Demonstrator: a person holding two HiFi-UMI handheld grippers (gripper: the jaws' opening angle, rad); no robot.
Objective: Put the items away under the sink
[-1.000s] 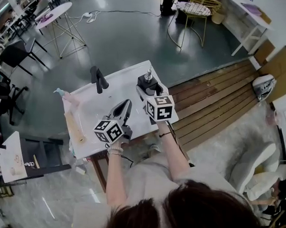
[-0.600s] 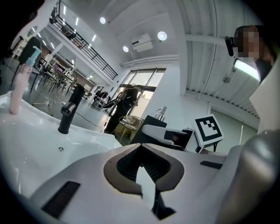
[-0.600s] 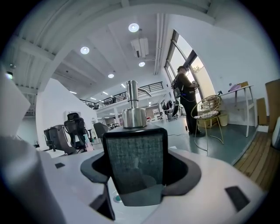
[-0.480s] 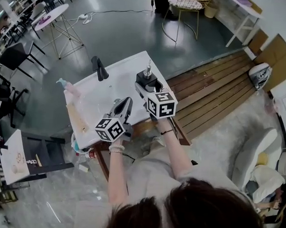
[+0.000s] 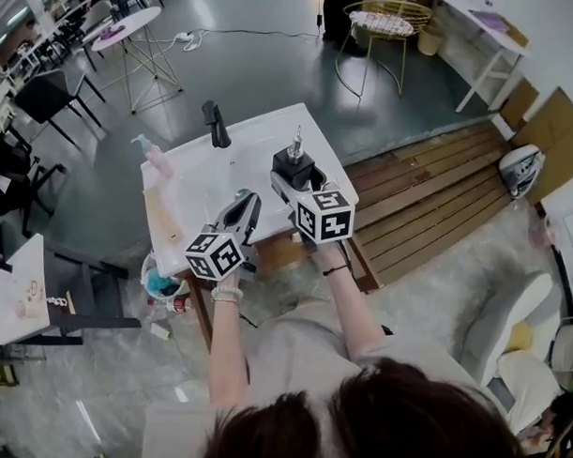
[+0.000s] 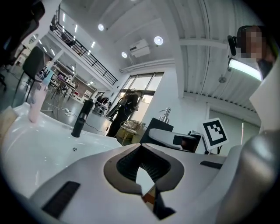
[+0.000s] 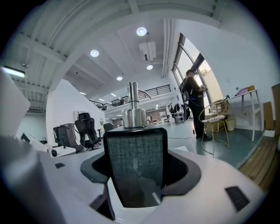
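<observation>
The left gripper [image 5: 249, 198] and right gripper [image 5: 294, 177] draw back toward the counter's [image 5: 199, 178] near edge, their cubes now past it. The dispenser [image 5: 294, 162] comes along in the right one. A bucket [image 5: 158, 283] under the counter comes into view.

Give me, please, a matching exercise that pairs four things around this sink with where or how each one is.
Things:
1. black pump bottle
2. pink bottle
3. black faucet
4. left gripper

Places or states:
A. far left corner of the white sink top
B. empty, jaws together
C. between the right gripper's jaws
D. upright at the sink top's far edge

Pairs: 1-C, 2-A, 3-D, 4-B
</observation>
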